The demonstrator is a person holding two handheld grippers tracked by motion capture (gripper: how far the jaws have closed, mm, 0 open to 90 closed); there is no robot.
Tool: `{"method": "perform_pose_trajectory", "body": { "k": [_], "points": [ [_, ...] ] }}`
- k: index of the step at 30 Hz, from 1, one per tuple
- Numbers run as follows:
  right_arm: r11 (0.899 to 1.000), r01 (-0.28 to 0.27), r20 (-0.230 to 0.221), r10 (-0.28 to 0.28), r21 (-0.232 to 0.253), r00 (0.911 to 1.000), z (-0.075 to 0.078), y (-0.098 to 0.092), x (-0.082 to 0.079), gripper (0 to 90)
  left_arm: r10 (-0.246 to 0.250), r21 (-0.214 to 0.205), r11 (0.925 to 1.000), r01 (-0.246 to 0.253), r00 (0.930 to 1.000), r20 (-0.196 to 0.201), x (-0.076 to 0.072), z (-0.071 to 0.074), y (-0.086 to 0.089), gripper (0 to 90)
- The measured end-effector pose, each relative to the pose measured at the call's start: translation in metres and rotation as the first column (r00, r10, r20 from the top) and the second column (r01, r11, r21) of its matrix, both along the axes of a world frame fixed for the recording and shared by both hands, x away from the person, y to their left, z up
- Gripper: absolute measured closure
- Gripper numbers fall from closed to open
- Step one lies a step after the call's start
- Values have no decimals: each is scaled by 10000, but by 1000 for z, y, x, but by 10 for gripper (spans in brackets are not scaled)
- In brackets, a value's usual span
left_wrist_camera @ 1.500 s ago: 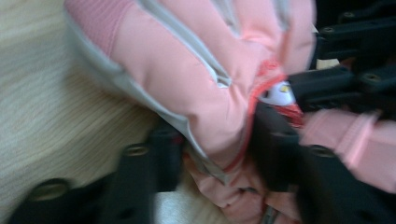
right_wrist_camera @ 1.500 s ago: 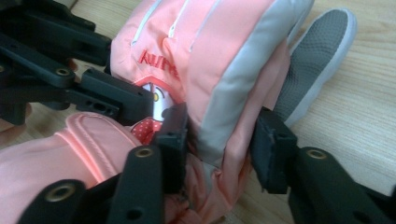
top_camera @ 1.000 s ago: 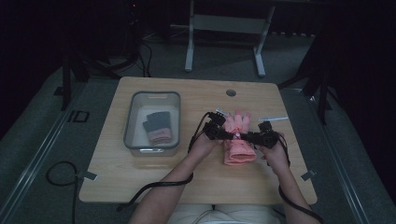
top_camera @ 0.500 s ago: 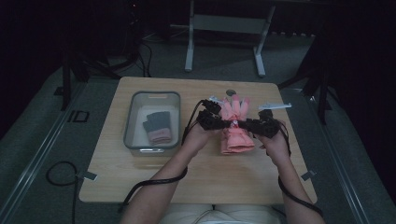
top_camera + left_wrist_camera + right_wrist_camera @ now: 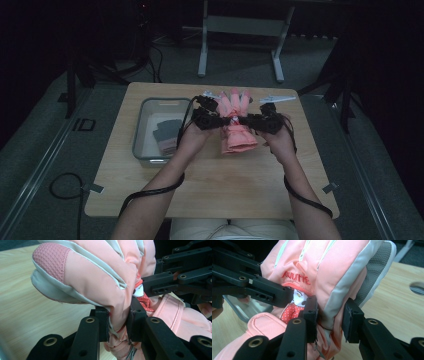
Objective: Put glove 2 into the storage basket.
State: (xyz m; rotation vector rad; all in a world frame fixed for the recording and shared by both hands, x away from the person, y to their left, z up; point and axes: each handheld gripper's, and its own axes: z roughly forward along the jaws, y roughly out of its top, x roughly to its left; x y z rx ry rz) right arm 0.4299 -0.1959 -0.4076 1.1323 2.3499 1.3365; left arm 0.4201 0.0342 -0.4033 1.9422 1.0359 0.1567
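In the high view, a pink ski glove (image 5: 236, 122) sits in the middle of the frame, held up above the wooden table (image 5: 210, 185). Its long side runs from the top of the picture to the bottom. The glove's fingers point to the top of the frame and its wide cuff hangs toward the bottom, near the person.

The left gripper (image 5: 216, 121) pinches the glove's left edge. The right gripper (image 5: 246, 121) pinches its right edge. They face each other across the glove, at its narrow middle part. Both sit just as near to the glove, one on each side.

In the left gripper view, the two black jaws are closed tight on a fold of the pink glove (image 5: 100, 282). In the right gripper view, the jaws squeeze the grey and pink side of the glove (image 5: 332, 272), beside a little dotted picture on it.

A clear bin (image 5: 160, 131) sits at the left of the glove, with a dark glove and a pink one (image 5: 168, 137) inside. I think the glove goes there next, so both hands must carry it to the left of the frame together.
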Motion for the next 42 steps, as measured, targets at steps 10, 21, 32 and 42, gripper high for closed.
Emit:
{"method": "perform_pose_trajectory", "body": {
  "k": [10,21,32,42],
  "points": [
    [9980,-603,287,608,-193,9977,16,41,9,683,697,28,9976,-698,9972,257,-6,13,38,743],
    [9901,-1360,253,1370,-353,9903,23,88,16,684,1290,-64,9916,-1289,9913,244,-14,15,84,743],
    [9779,-2021,18,2025,-542,9793,22,137,24,684,2142,-8,9768,-2142,9767,108,-23,13,126,743],
    [9595,-2655,-297,2638,-939,9641,17,184,33,684,2905,-235,9564,-2910,9566,-242,-28,-1,164,744]
  ]
}}
